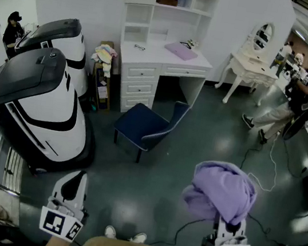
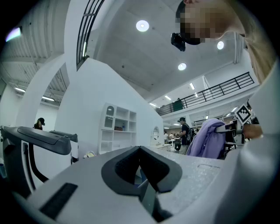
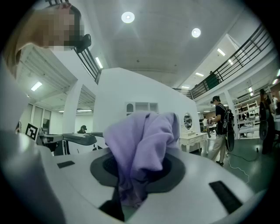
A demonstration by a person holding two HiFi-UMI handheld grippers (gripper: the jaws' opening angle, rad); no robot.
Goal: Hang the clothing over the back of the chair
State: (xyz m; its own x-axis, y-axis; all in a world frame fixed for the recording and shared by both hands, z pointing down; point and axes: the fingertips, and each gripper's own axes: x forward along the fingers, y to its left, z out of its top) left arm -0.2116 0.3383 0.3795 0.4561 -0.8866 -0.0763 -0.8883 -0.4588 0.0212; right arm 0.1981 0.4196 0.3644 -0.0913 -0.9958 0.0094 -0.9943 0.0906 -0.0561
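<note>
A bunched purple garment point(image 1: 221, 191) hangs from my right gripper point(image 1: 229, 223) at the lower right of the head view. In the right gripper view the garment point(image 3: 140, 144) fills the space between the jaws, and my right gripper point(image 3: 135, 177) is shut on it. My left gripper point(image 1: 76, 182) is at the lower left with its jaws together and nothing in them; in its own view the left gripper point(image 2: 140, 151) shows pads that meet. The purple garment point(image 2: 208, 138) also shows there at the right. The dark blue chair point(image 1: 148, 125) stands ahead on the floor, well beyond both grippers.
A white desk with shelves point(image 1: 163, 63) stands behind the chair. Two large white-and-black machines point(image 1: 36, 95) fill the left side. A white vanity table point(image 1: 250, 62) and people point(image 1: 296, 101) are at the right. Cables point(image 1: 263, 166) lie on the grey floor.
</note>
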